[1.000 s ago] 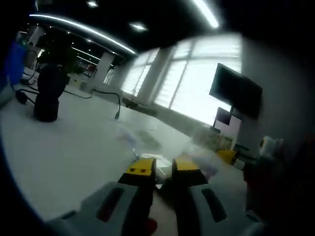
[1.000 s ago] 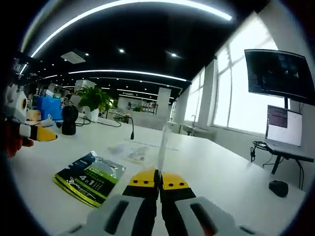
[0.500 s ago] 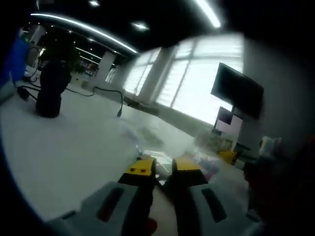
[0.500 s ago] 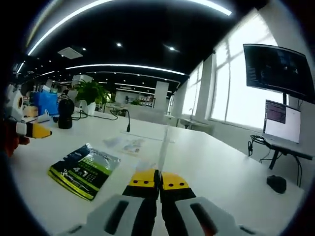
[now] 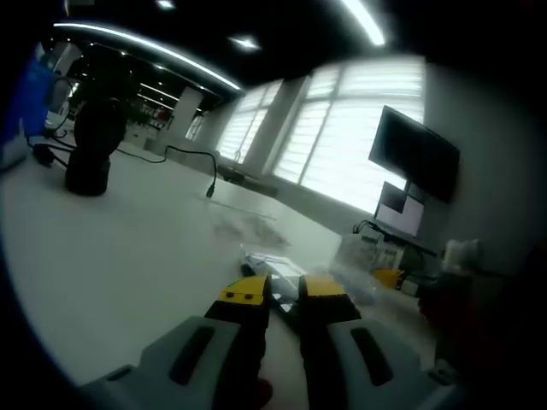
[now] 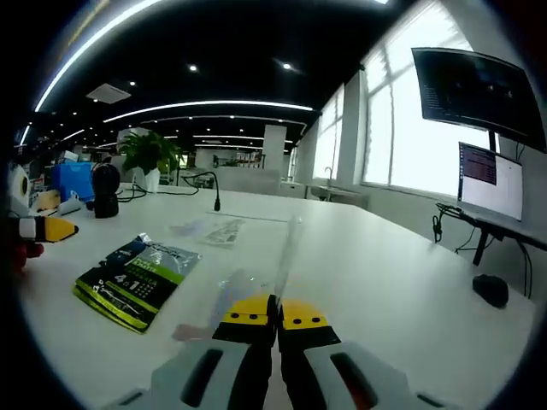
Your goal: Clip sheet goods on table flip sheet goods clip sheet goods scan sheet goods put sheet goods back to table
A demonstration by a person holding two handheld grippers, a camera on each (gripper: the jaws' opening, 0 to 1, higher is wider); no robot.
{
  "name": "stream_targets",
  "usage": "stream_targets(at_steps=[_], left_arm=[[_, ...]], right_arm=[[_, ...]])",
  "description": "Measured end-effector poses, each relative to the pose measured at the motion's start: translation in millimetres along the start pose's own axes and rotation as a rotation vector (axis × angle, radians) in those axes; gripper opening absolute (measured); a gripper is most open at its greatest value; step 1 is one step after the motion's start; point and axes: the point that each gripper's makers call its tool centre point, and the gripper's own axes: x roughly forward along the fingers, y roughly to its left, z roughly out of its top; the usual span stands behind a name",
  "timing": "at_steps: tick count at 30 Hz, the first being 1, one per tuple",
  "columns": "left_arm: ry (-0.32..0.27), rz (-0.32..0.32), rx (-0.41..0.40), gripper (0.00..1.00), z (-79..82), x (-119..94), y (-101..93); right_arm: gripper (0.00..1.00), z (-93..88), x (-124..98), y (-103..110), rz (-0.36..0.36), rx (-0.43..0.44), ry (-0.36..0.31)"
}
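My right gripper [image 6: 275, 313] is shut on a thin clear sheet packet [image 6: 285, 249], seen edge-on and rising from between its yellow tips. A green and black packet [image 6: 137, 278] lies flat on the white table [image 6: 376, 273] to its left. Another clear packet [image 6: 224, 231] lies flat farther back. My left gripper [image 5: 285, 290] hovers low over the table with a narrow dark gap between its jaws and nothing in it; a packet [image 5: 272, 263] lies just ahead. The left gripper's yellow tip [image 6: 49, 229] shows at the left edge, held by a hand.
A black round device [image 6: 106, 190] with a cable, a potted plant [image 6: 147, 154] and a blue box [image 6: 73, 179] stand at the table's far left. Wall monitors [image 6: 474, 81] hang on the right, and a dark mouse [image 6: 491, 290] lies below them.
The right gripper's view has dropped closer to the table, still holding the clear packet. The left gripper's view has shifted a little; its jaw gap looks the same.
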Motion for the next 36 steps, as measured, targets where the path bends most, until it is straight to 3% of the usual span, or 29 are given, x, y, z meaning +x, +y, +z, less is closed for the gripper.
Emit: stream_targets(at_steps=[18, 26, 31, 36], left_arm=[[-0.018, 0.043, 0.120, 0.06, 9.3, -10, 1.0], [-0.012, 0.065, 0.132, 0.06, 6.1, -16, 6.4], [-0.008, 0.086, 0.185, 0.06, 4.6, -20, 8.2], [-0.004, 0.094, 0.171, 0.06, 1.3, -22, 11.5]], right_arm=[[0.00, -14.3, 2, -9, -0.019, -0.033, 0.051], [0.07, -17.2, -3, -11, -0.032, -0.089, 0.069], [0.12, -20.0, -6, -16, -0.043, -0.093, 0.076], [0.15, -22.1, -9, -20, -0.047, -0.087, 0.084]])
